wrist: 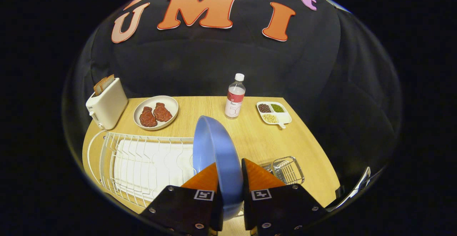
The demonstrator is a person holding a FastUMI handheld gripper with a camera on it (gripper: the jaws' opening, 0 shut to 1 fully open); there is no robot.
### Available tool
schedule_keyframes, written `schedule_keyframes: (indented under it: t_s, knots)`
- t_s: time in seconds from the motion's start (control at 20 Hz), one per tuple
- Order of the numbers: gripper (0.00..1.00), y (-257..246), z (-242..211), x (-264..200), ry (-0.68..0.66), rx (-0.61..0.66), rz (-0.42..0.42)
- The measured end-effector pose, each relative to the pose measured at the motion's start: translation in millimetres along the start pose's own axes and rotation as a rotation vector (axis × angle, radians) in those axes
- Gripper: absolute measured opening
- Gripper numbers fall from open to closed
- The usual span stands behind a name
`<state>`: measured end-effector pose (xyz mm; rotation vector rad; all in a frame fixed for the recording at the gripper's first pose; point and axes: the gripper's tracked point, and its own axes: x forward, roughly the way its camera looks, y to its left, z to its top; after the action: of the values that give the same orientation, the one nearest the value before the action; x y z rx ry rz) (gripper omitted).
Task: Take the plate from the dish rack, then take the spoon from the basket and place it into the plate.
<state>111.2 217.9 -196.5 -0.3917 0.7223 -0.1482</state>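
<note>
Tool point(230, 179) fingers clamp one blue plate point(214, 150) on edge; one rack point(142, 164), one basket point(287, 170) below.

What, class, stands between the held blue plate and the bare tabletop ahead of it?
Nothing visible: the gripper jaws clamp the blue plate on edge, and the table ahead lies bare up to the bottle.

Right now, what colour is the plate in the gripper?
Blue, plain, in the gripper view: plate held on edge between the fingers.

Wooden table point(250, 139) bears toaster point(106, 104), dish rack point(139, 164), bottle point(235, 96), basket point(288, 170).
</note>
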Motion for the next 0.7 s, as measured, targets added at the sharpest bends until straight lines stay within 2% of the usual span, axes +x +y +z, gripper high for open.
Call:
schedule_keyframes:
  t_s: [0.2,0.45,0.6,0.7]
  knots:
    - [0.23,-0.3,10.0,-18.7,-0.038,-0.014,-0.022]
    - [0.23,-2.5,-1.0,-70.0,-0.065,0.047,0.045]
    - [0.23,-5.1,-22.7,-105.7,-0.063,0.116,0.116]
    - [0.23,-12.6,-40.9,-128.5,-0.073,0.133,0.135]
